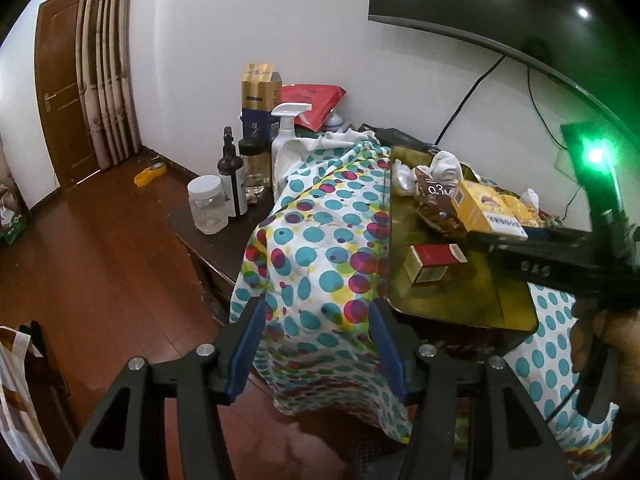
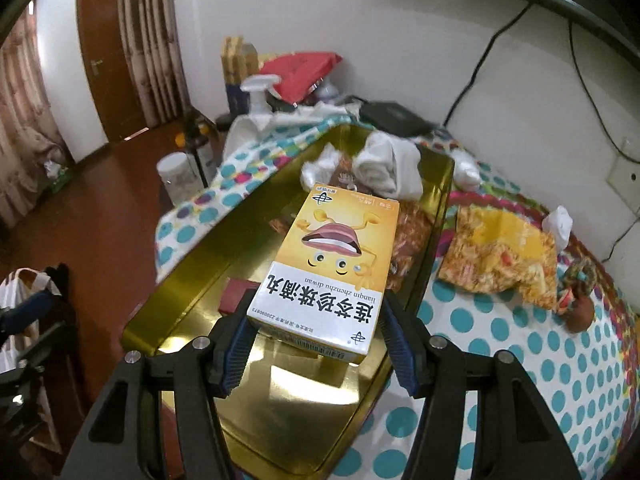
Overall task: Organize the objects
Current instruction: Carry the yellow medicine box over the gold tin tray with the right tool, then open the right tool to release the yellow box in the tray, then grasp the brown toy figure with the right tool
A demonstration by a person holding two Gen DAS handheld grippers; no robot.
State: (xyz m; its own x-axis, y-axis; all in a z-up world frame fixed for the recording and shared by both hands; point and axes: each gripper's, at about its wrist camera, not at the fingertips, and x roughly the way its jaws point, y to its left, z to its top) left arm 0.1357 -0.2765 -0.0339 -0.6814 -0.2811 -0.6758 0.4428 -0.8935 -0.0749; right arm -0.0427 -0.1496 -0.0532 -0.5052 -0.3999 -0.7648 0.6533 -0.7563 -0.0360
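while our right gripper (image 2: 316,340) clamps the near end of the yellow medicine box (image 2: 328,276), the carton hangs over the gold tin tray (image 2: 192,284), above a small red box (image 1: 434,262) lying on the tray floor. we judge the carton light and thin-walled: stiff along its edges, easy to dent on the broad faces, so the pads belong on the narrow sides near a corner, with modest squeeze. its glossy print may slip a little. our left gripper (image 1: 318,346) hangs with jaws apart and nothing between them, off the tray's near edge, over the dotted cloth (image 1: 320,240). rolled white socks (image 2: 388,168) and a snack bag (image 2: 408,232) crowd the tray's far end.
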